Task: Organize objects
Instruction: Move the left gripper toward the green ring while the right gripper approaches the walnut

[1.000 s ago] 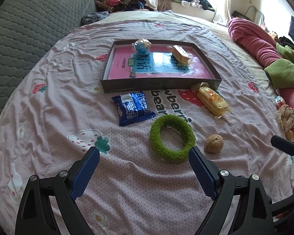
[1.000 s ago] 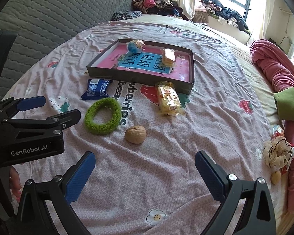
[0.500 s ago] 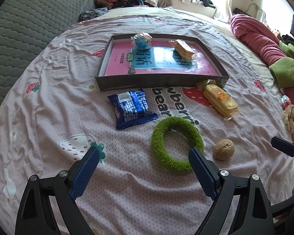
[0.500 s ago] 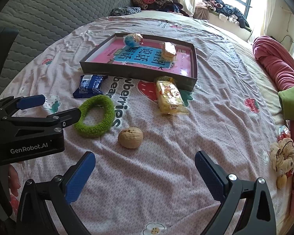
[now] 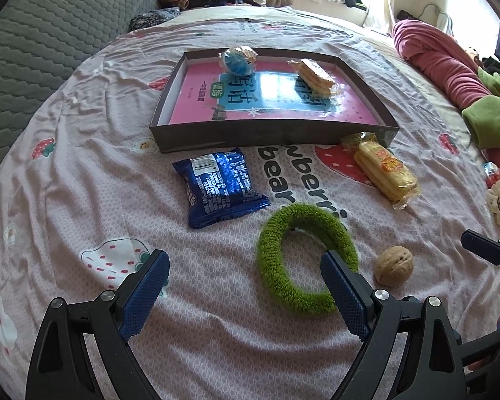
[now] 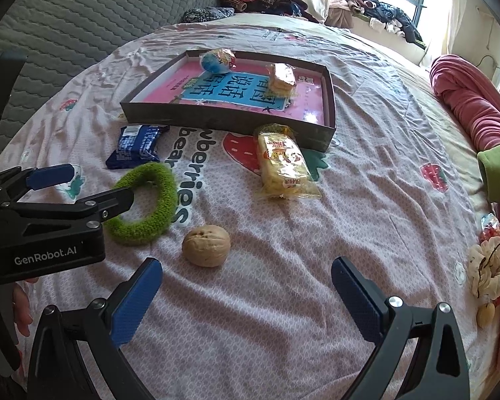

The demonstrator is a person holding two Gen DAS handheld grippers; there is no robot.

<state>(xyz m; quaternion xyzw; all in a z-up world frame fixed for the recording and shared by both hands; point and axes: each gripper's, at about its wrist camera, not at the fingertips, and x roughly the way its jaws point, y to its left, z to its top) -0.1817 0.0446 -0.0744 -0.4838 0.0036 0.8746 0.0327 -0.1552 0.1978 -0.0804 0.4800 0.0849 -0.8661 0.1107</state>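
Green and fuzzy, the ring (image 5: 305,260) lay on the bed (image 5: 83,180) between blue packet (image 5: 218,186) and walnut (image 6: 206,246), short of the tray (image 5: 270,135). Left tool (image 5: 245,291) hung wide open and empty, one pad over the ring's rim. Right tool (image 6: 246,295) gaped empty near the walnut. Best bet: straddle one side of the ring, then close.

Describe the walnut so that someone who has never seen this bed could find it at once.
Start at the dark shallow tray on the pink bedsheet. In front of it lie wrapped snacks and a fuzzy green ring; the walnut lies beside that ring. It is the only bare, tan, wrinkled, rounded thing there.
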